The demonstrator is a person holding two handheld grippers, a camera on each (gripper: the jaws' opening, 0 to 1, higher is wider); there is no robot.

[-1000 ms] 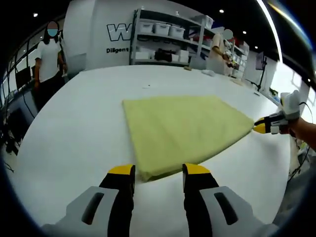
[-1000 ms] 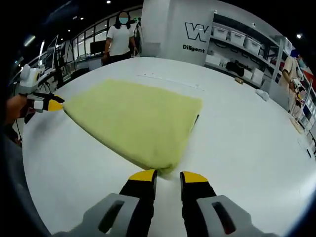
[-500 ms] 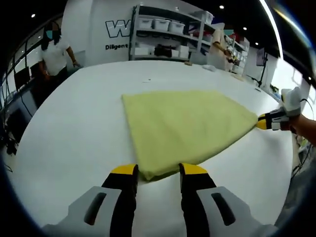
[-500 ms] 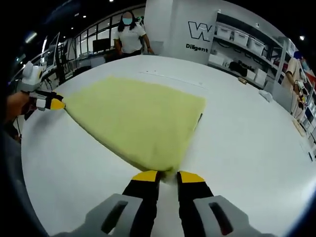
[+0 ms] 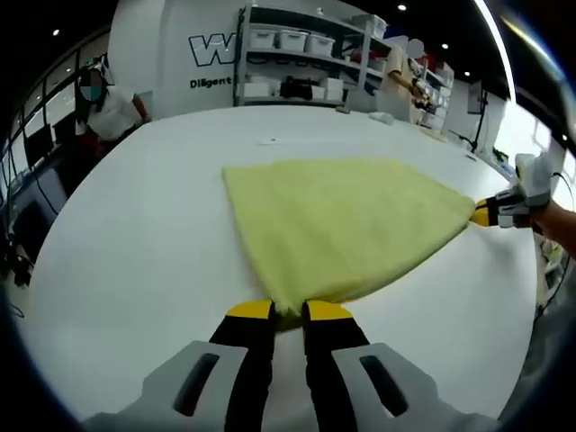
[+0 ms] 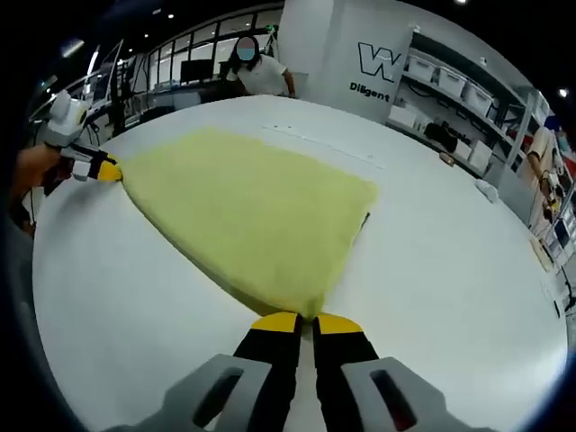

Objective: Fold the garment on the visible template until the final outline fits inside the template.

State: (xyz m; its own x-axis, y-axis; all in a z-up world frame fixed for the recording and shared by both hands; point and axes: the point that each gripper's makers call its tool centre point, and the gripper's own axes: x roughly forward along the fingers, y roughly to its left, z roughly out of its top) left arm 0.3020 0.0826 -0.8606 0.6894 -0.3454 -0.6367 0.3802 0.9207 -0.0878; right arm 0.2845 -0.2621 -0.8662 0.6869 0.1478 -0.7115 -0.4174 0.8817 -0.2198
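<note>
A: Garment position? Entry for this moment.

B: Yellow-green garment [image 5: 337,225] lies flat on the white table [image 5: 135,234], folded to a roughly four-sided outline; it sits near the table's middle, well in from the far edge where the shelving stands; bare table on every side of it. In the right gripper view a short dark line [image 6: 363,221] shows on the table just beside the garment's far right edge; whether that is the template I cannot tell.

A: Left gripper?

B: Left gripper [image 5: 288,310] is at the garment's nearest corner; yellow tips almost together with the cloth corner pinched between them; clamped on the garment. It also shows in the right gripper view, at the far left corner of the cloth [image 6: 108,170], held by a hand [image 6: 31,171].

A: Right gripper?

B: Right gripper [image 6: 304,320] likewise; tips drawn close with the near corner of the garment caught between them; the cloth edge meets the tips directly. From the left gripper view it appears at the garment's right-hand point [image 5: 483,213]; there the tips touch the cloth.

A: Surroundings?

B: Shelving [image 5: 306,54] with white bins beyond the table's far edge; wall lettering [image 6: 382,61] beside it; a person [image 6: 261,67] in a white top at the far edge; another person [image 5: 400,76] by the shelves.
</note>
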